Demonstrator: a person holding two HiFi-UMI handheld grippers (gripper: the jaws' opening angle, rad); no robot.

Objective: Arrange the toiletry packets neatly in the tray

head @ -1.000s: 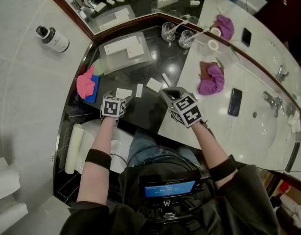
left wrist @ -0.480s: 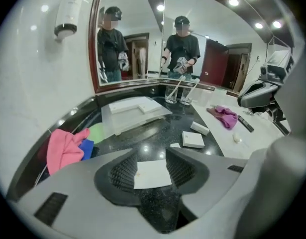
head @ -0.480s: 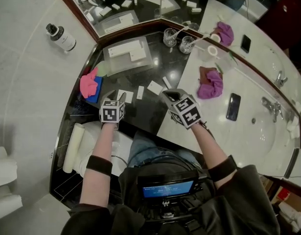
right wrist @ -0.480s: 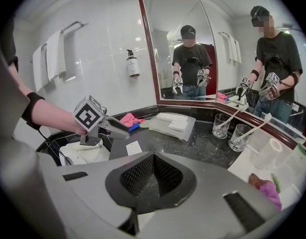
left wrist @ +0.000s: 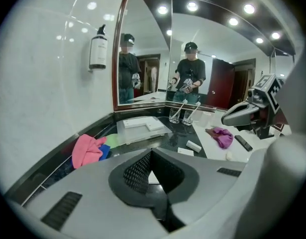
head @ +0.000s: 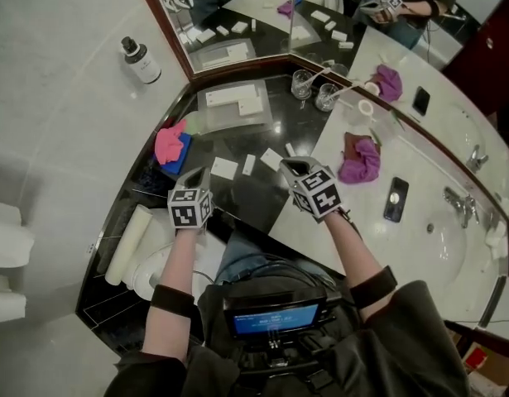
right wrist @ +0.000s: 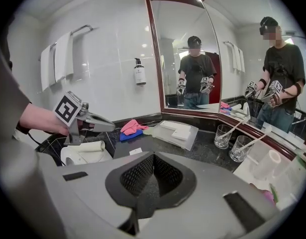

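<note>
Toiletry packets (head: pixel 248 165), four small white ones, lie loose in a ragged row on the dark counter (head: pixel 247 198) just ahead of the two hand-held grippers, and neither gripper touches any of them. The left hand-held gripper (head: pixel 194 174) hangs above the counter's near edge, pointing downward. Its jaws have just been closing and are now pressed together with nothing between them. The nearest packet sits just beyond its tip, slightly to the right. The right hand-held gripper (head: pixel 288 165) hovers to the right of its partner, also angled down, with its jaws pressed together and empty. One packet lies just to the left of its tip and another just beyond it. Well beyond both grippers, below the corner of the mirror (head: pixel 237 23), stands the clear tray (head: pixel 217 117) with two flat white packs (head: pixel 231 96) lying inside. Off to the left of the left hand-held gripper, a pink cloth (head: pixel 168 141) is heaped on a blue one (head: pixel 182 152). Beyond the right hand-held gripper stand two glasses (head: pixel 302 83), each with a white stick leaning in it. To its right, a purple cloth (head: pixel 359 162) and a dark phone (head: pixel 396 198) rest on the pale stretch of counter.
</note>
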